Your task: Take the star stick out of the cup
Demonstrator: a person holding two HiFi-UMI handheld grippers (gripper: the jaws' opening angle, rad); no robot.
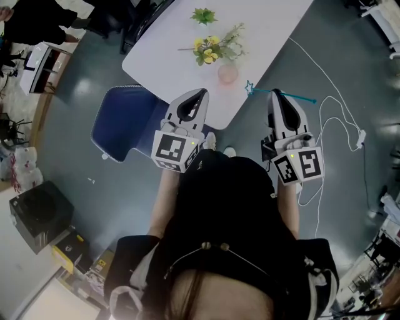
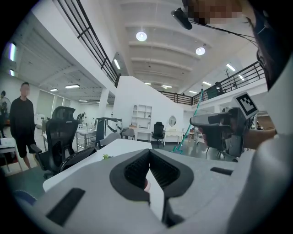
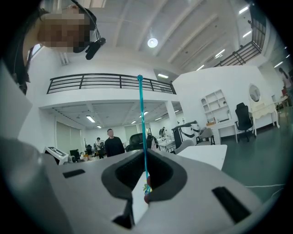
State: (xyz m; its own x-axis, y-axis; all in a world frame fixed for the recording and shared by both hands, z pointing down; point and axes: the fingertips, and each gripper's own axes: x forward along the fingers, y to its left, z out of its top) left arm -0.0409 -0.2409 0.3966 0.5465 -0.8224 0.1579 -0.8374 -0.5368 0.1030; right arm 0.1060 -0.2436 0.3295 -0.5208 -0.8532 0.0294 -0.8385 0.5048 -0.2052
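The teal star stick (image 1: 294,95) is held level over the floor just off the white table's (image 1: 275,31) near edge, star end (image 1: 249,87) pointing left. My right gripper (image 1: 275,92) is shut on it near the star. In the right gripper view the stick (image 3: 143,128) rises straight up from the closed jaws of the right gripper (image 3: 145,155). The pink cup (image 1: 227,74) stands on the table by the edge, apart from the stick. My left gripper (image 1: 202,92) hovers at the table edge, shut and holding nothing; the left gripper view shows the stick (image 2: 197,112) in the right gripper (image 2: 219,125).
A yellow flower bunch (image 1: 212,49) and a small green plant (image 1: 203,15) lie on the table behind the cup. A blue chair (image 1: 125,122) stands left of the table. A white cable (image 1: 331,119) trails on the floor at right. A person in black (image 2: 23,123) stands far off.
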